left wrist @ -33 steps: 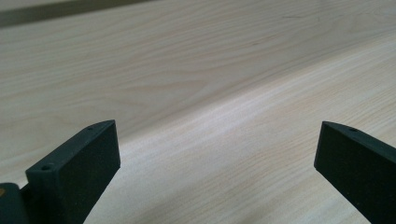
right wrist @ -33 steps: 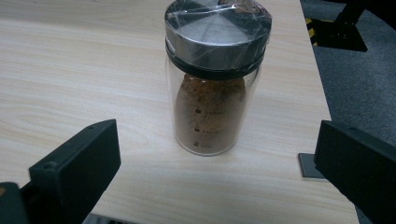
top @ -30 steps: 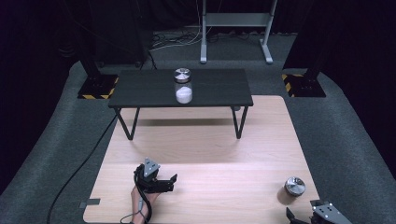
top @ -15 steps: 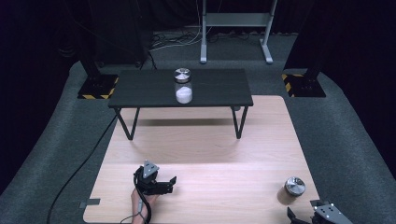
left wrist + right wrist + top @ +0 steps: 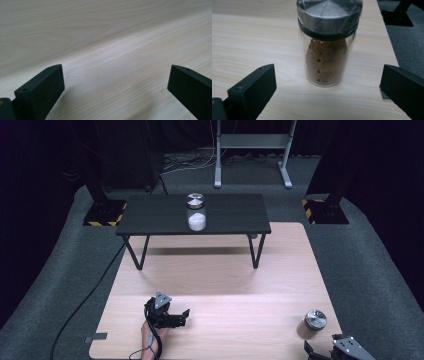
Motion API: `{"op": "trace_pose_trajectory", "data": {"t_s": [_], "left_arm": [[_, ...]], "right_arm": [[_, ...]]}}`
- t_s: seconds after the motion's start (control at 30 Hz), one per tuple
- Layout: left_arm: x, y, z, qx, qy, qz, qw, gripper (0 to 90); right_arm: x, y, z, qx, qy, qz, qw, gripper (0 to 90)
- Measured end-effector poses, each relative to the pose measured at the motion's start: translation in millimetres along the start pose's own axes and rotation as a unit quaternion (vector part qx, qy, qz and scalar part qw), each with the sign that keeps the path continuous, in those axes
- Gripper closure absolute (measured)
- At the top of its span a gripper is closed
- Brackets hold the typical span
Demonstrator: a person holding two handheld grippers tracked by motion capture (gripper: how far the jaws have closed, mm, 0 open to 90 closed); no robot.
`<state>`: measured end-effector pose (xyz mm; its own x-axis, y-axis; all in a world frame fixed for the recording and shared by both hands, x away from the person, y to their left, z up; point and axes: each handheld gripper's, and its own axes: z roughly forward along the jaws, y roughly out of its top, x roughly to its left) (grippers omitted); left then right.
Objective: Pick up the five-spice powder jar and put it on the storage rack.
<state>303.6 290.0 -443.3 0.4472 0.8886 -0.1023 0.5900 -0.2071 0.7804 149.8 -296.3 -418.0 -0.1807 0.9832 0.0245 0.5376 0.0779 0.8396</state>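
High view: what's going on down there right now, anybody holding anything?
Nothing is held yet. The right gripper sits open at the near right corner of the wooden table, its jaws lined up on an upright jar of brown powder with a metal lid, not touching it. The left gripper is open over bare wood. A second jar with white powder stands on the small black table farther back.

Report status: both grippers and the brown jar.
Left gripper open over bare table. Right gripper open, facing brown jar, not touching. Jar upright, lidded. Path clear.
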Motion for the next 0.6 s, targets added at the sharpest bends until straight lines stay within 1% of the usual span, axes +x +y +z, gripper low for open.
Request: {"op": "trace_pose_trajectory", "data": {"t_s": [0.07, 0.1, 0.13, 0.2, 0.23, 0.27, 0.33, 0.4, 0.43, 0.5, 0.6], "left_arm": [[-1.3, 2.4, 1.0, 0.007, 0.001, 0.007, 1.0000, 0.4], [-1.3, 2.4, 1.0, 0.007, 0.001, 0.007, 1.0000, 0.5], [-3.2, 3.3, 1.7, 0.009, 0.005, 0.008, 0.9999, 0.5], [-3.1, 4.5, 2.6, 0.013, 0.004, 0.008, 0.9999, 0.6], [-3.2, 6.0, 3.4, 0.018, 0.005, 0.008, 0.9998, 0.7], [-4.0, 7.4, 4.7, 0.021, 0.007, 0.007, 0.9997, 1.4], [-5.2, 9.0, 5.4, 0.026, 0.008, 0.013, 0.9995, 1.0], [-6.3, 9.0, 5.6, 0.026, 0.010, 0.013, 0.9995, 0.9], [-7.7, 10.0, 5.9, 0.029, 0.013, 0.019, 0.9993, 0.9], [-10.7, 10.8, 6.8, 0.032, 0.018, 0.025, 0.9990, 0.9], [-17.4, 13.7, 8.9, 0.041, 0.030, 0.041, 0.9979, 0.7]], "right_arm": [[-1.2, -3.3, 3.8, -0.002, 0.000, 0.004, 1.0000, 0.0], [-1.2, -3.3, 3.8, -0.002, 0.000, 0.004, 1.0000, 0.0], [-2.9, -8.1, 7.4, -0.009, 0.001, 0.007, 0.9999, 0.0], [-5.6, -14.7, 11.4, -0.020, 0.005, 0.011, 0.9997, 0.0], [-7.7, -17.3, 13.8, -0.024, 0.009, 0.011, 0.9996, 0.0], [-9.0, -21.9, 15.9, -0.033, 0.012, 0.007, 0.9993, 0.0], [-9.2, -29.2, 19.5, -0.049, 0.009, 0.006, 0.9988, 0.0], [-9.9, -33.7, 23.7, -0.059, 0.006, 0.010, 0.9982, 0.0], [-10.0, -34.1, 26.0, -0.060, 0.004, 0.010, 0.9982, 0.0], [-10.0, -35.0, 30.3, -0.063, 0.002, 0.008, 0.9980, 0.0], [-8.4, -35.3, 35.7, -0.069, -0.001, 0.002, 0.9976, 0.0]]}}
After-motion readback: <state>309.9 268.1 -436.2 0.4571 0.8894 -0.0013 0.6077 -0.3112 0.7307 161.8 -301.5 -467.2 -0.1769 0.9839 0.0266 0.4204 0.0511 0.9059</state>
